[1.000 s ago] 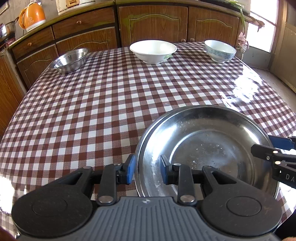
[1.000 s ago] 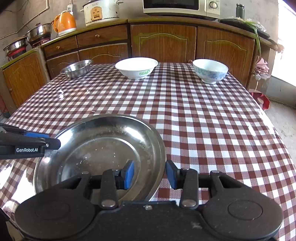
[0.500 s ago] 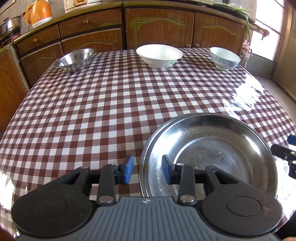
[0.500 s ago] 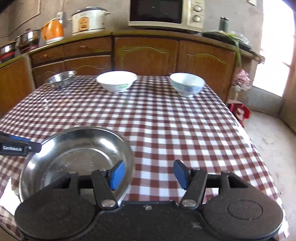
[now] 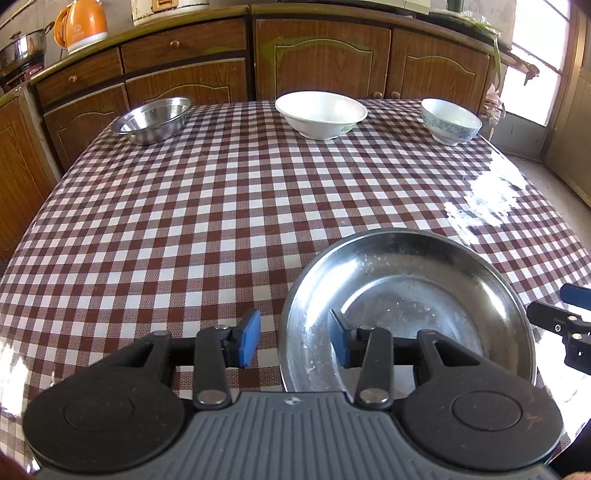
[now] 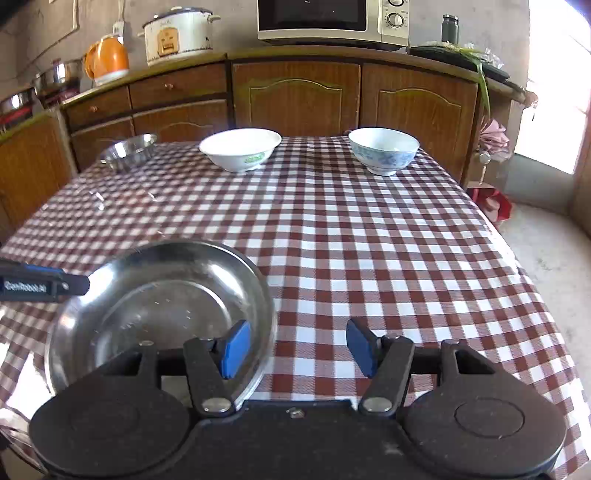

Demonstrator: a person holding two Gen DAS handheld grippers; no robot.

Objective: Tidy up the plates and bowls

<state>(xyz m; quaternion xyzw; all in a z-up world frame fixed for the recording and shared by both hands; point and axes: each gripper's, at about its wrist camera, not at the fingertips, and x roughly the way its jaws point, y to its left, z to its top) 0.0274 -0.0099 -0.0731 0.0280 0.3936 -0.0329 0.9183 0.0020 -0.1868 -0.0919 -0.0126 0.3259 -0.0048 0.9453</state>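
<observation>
A large steel plate (image 5: 410, 295) lies on the checked tablecloth at the near edge; it also shows in the right wrist view (image 6: 159, 306). My left gripper (image 5: 293, 341) is open, its jaws standing either side of the plate's left rim without touching it. My right gripper (image 6: 297, 347) is open above the plate's right rim. At the far side stand a small steel bowl (image 5: 153, 120), a wide white bowl (image 5: 321, 114) and a blue-patterned bowl (image 5: 450, 120). In the right wrist view they are the steel bowl (image 6: 129, 151), white bowl (image 6: 240, 147) and patterned bowl (image 6: 384, 149).
The table (image 6: 351, 236) has a red and white checked cloth. Wooden cabinets (image 6: 303, 96) run behind it, with a microwave (image 6: 332, 18), a rice cooker (image 6: 177, 33) and an orange kettle (image 6: 107, 59) on top. The floor drops off at the right (image 6: 546, 251).
Both grippers have opened wider and pulled back from the steel plate's rim and risen a little. The plate rests on the table.
</observation>
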